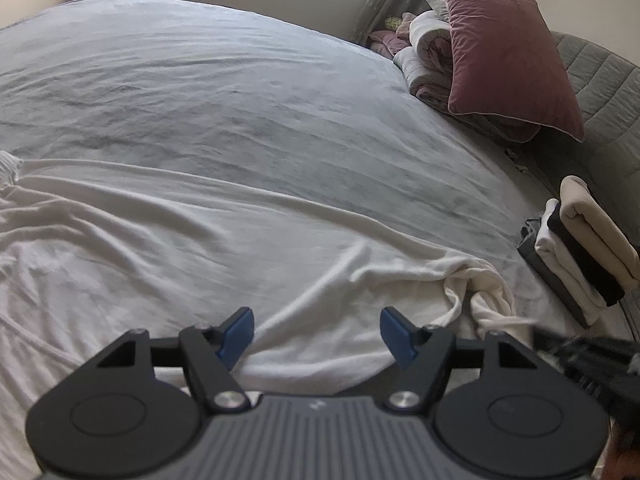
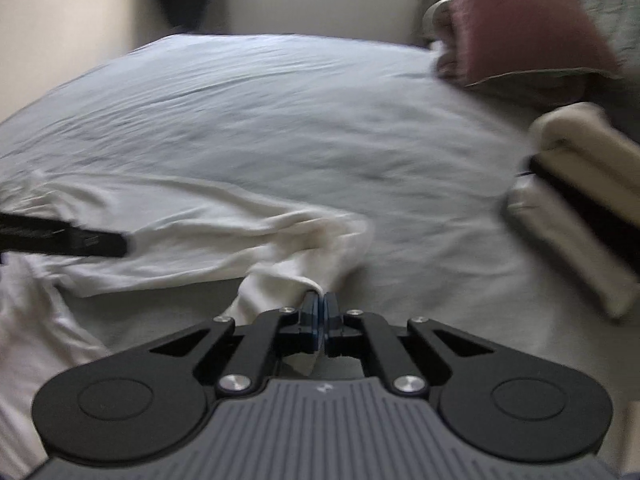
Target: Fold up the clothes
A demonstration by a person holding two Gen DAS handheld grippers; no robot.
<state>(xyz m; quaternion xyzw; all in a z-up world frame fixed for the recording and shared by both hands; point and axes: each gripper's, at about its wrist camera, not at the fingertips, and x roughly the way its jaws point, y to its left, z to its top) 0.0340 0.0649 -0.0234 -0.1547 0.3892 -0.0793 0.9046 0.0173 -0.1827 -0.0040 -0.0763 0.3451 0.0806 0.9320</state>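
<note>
Nearest the lens in the right wrist view, the right claw (image 2: 320,304) is clamped on a bunched end of the white garment (image 2: 192,224), with only a thin tip of cloth caught between its blue pads. In the left wrist view the left claw (image 1: 317,336) hangs low over the same garment (image 1: 160,248) with its jaws spread wide and nothing between them.

The garment lies rumpled across the lower half of both frames on the grey bed sheet (image 1: 224,92), its right end twisted into a knot of folds at lower right of the left view. A stack of folded clothes (image 1: 580,240) sits at the right edge, near that twisted end.

Risks, as I judge them:
- The right claw's bite looks shallow, so a hard pull could slip the cloth free and let the end drop back in a heap.
- The twist may get folded in, leaving a lumpy, uneven fold unless it is smoothed.
- With the left claw holding nothing, the cloth is free on that side, and dragging may pull the whole garment and wrinkle the sheet.
- A sweep to the right could knock the stack over.
- The right view is blurred, so the exact hold is hard to confirm.
</note>
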